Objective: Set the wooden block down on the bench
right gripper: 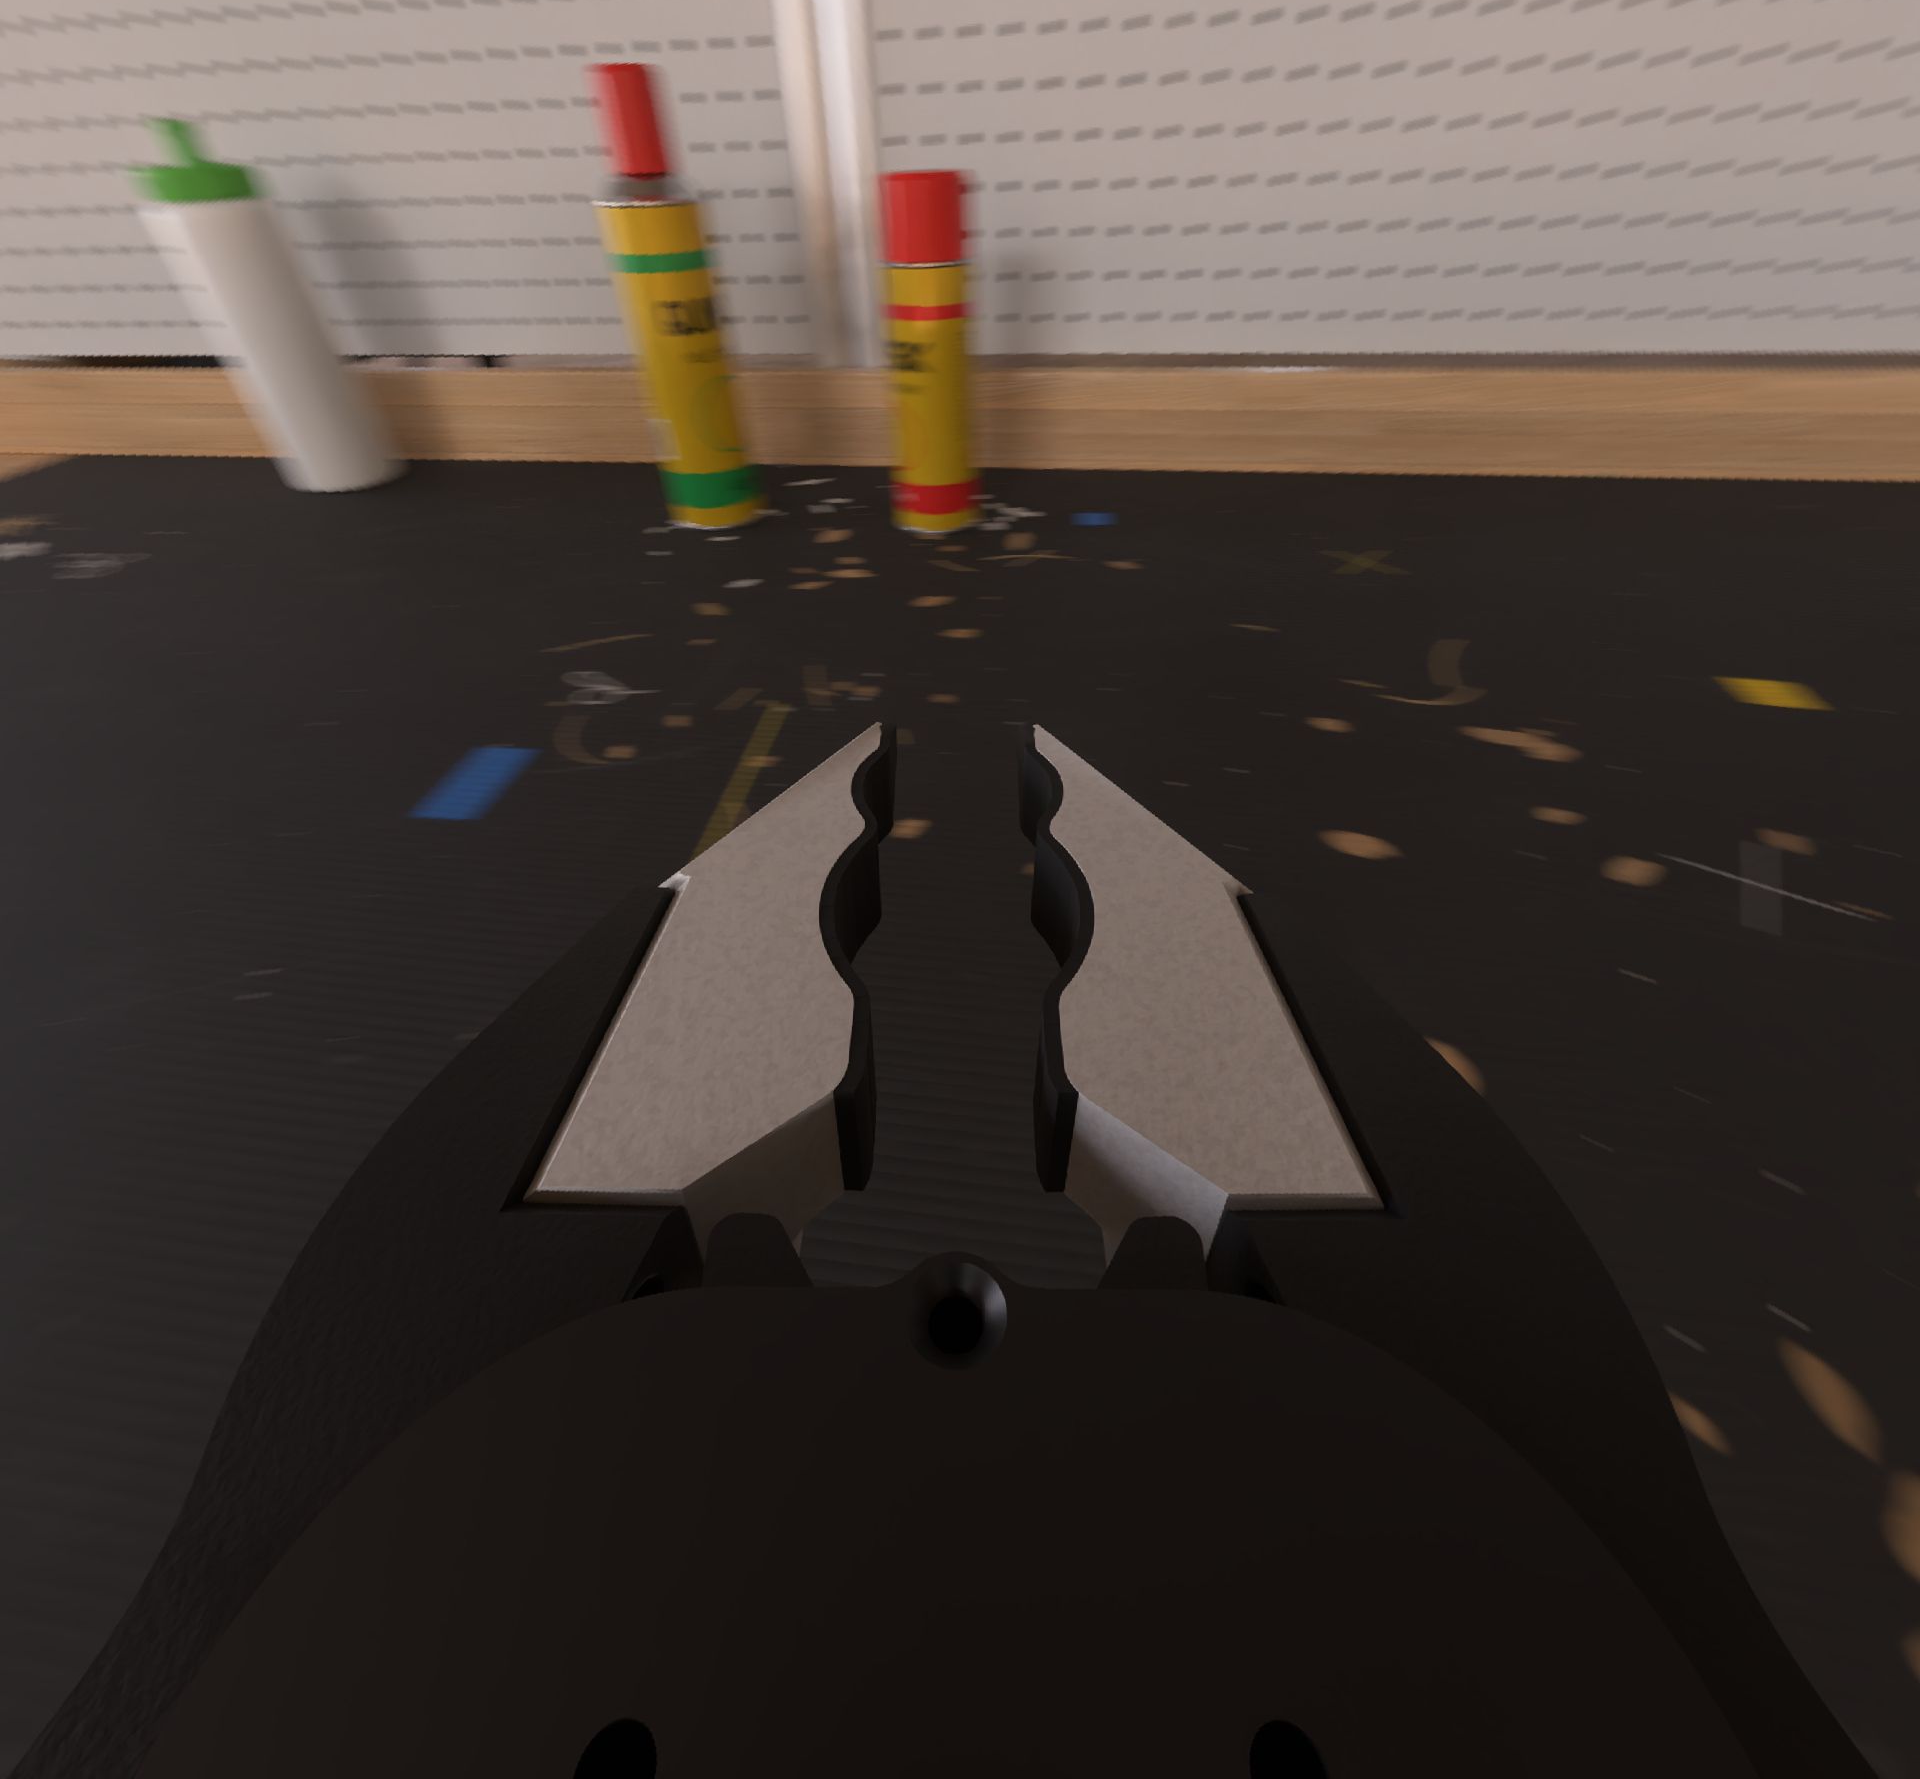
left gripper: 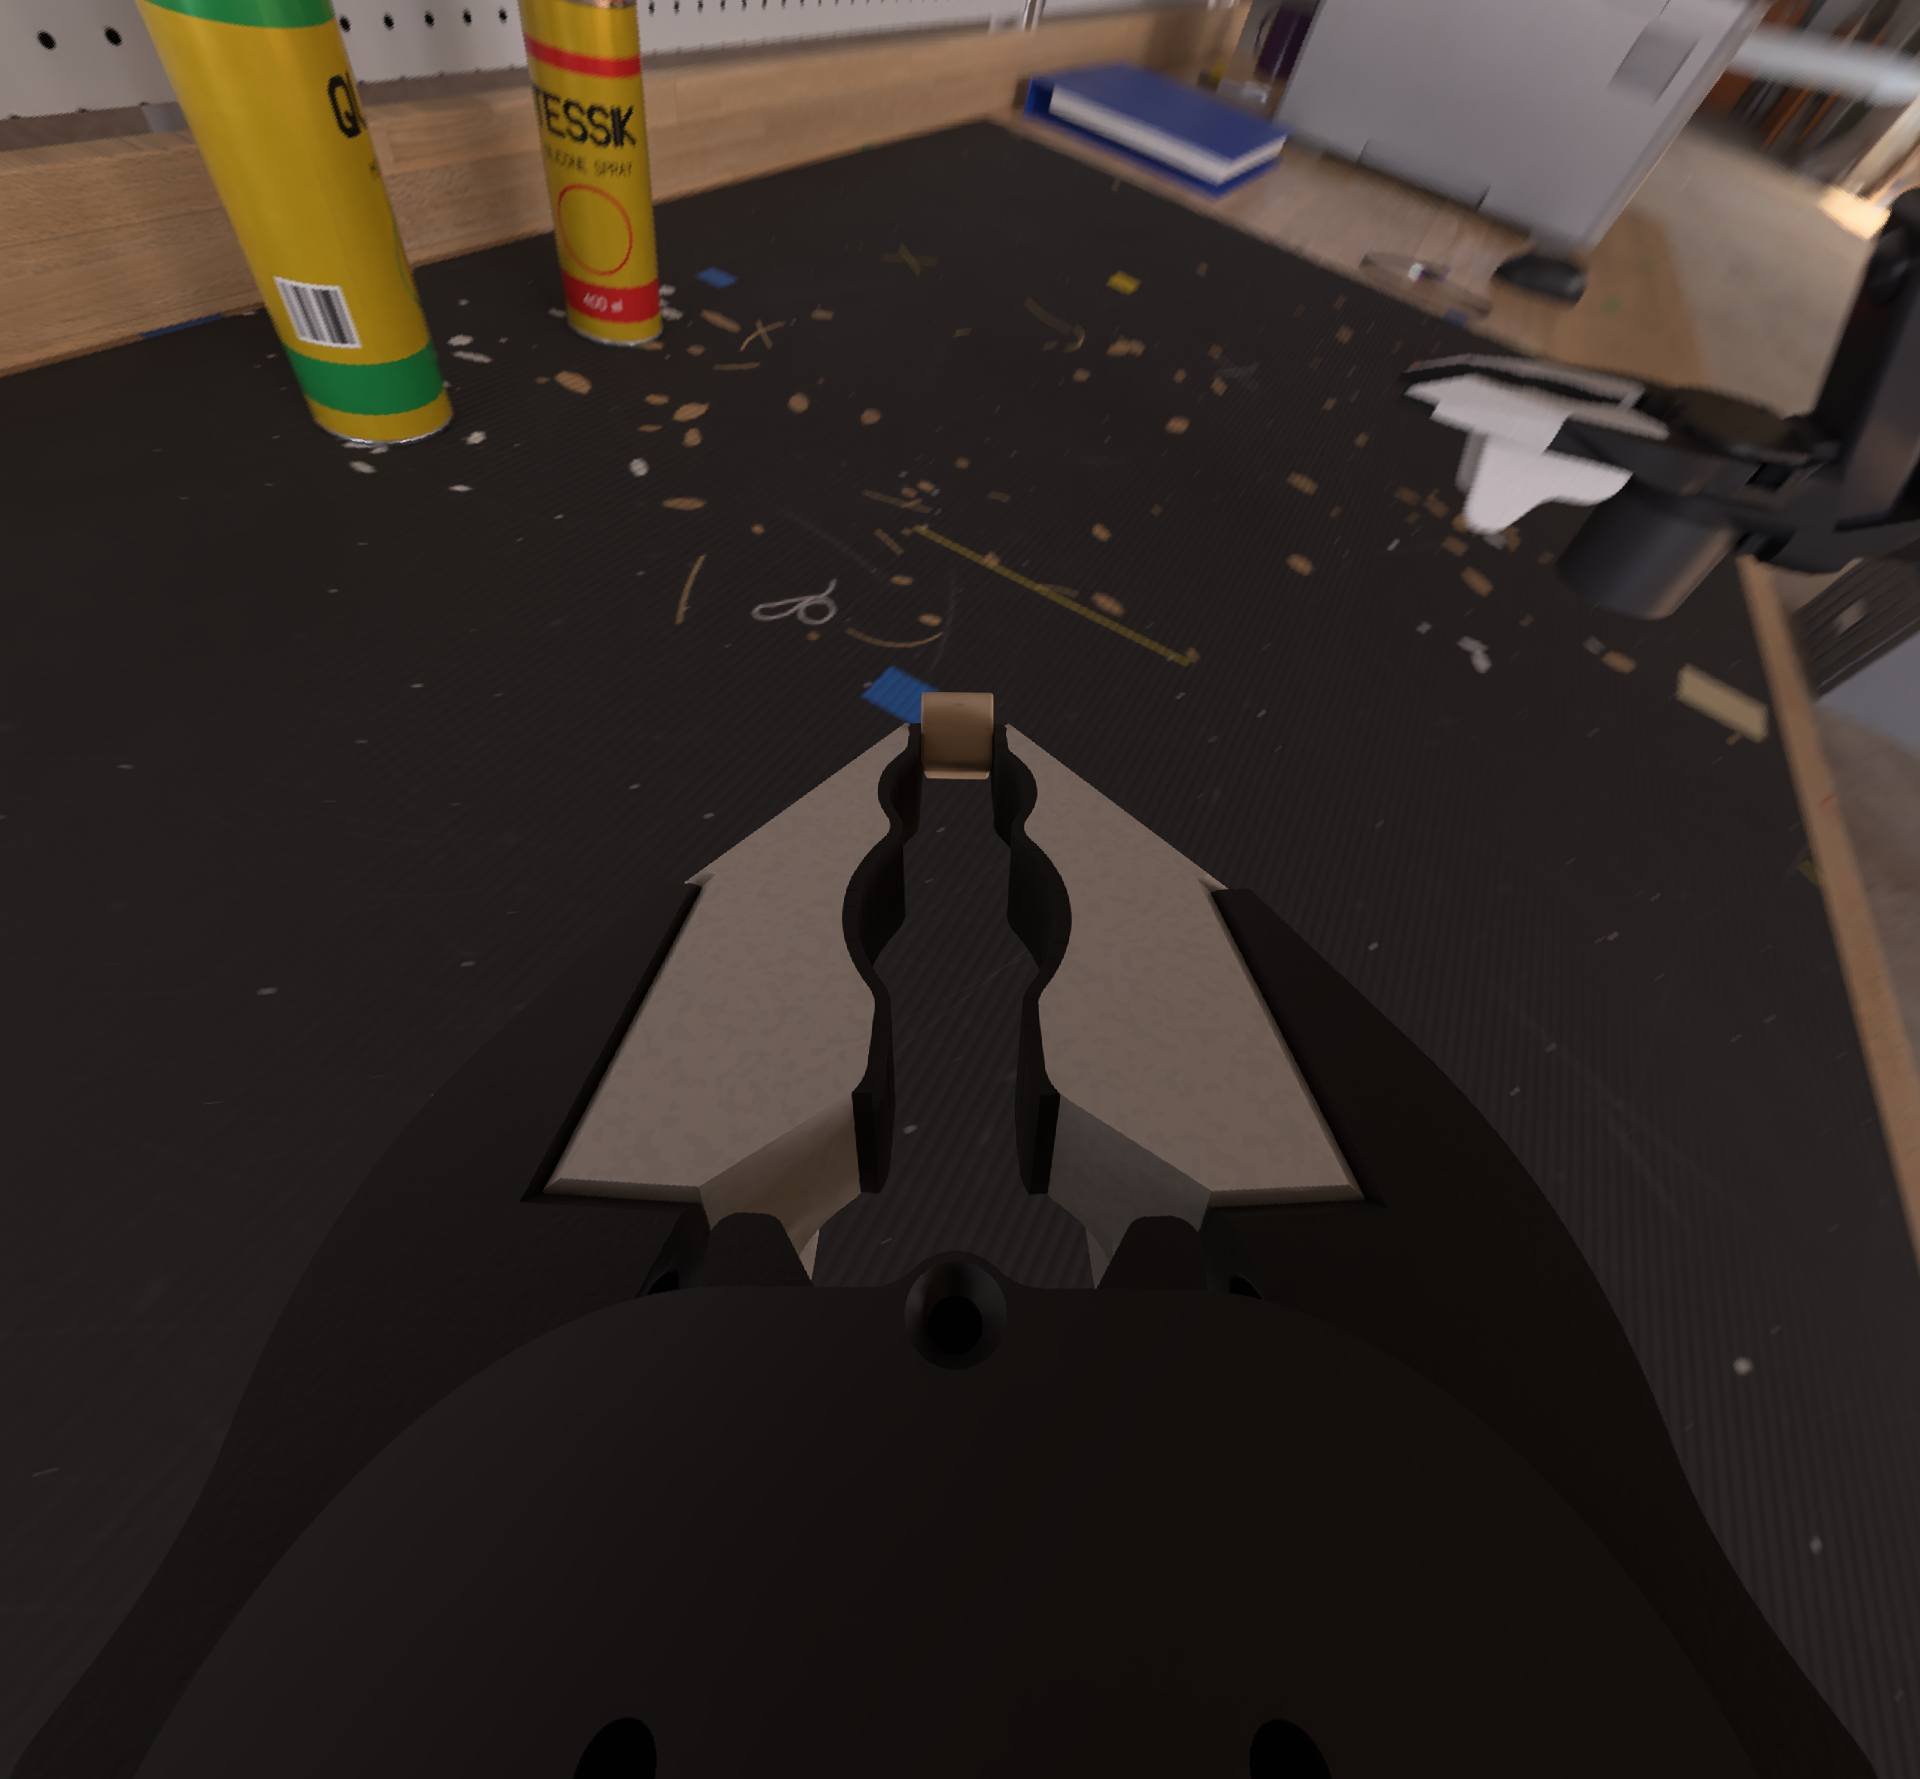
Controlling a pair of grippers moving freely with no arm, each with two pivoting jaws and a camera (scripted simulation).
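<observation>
In the left wrist view my left gripper is shut on a small tan wooden block, pinched between its fingertips above the black bench mat. The block's lower part is hidden by the fingers. My right gripper is open and empty over the same mat, and the block does not show in its view. The right gripper also shows in the left wrist view at the far right, low over the mat.
Two yellow spray cans with red caps stand at the back by the pegboard, also in the right wrist view, beside a white bottle with a green cap. A blue binder lies back right. Wood chips and tape scraps litter the mat.
</observation>
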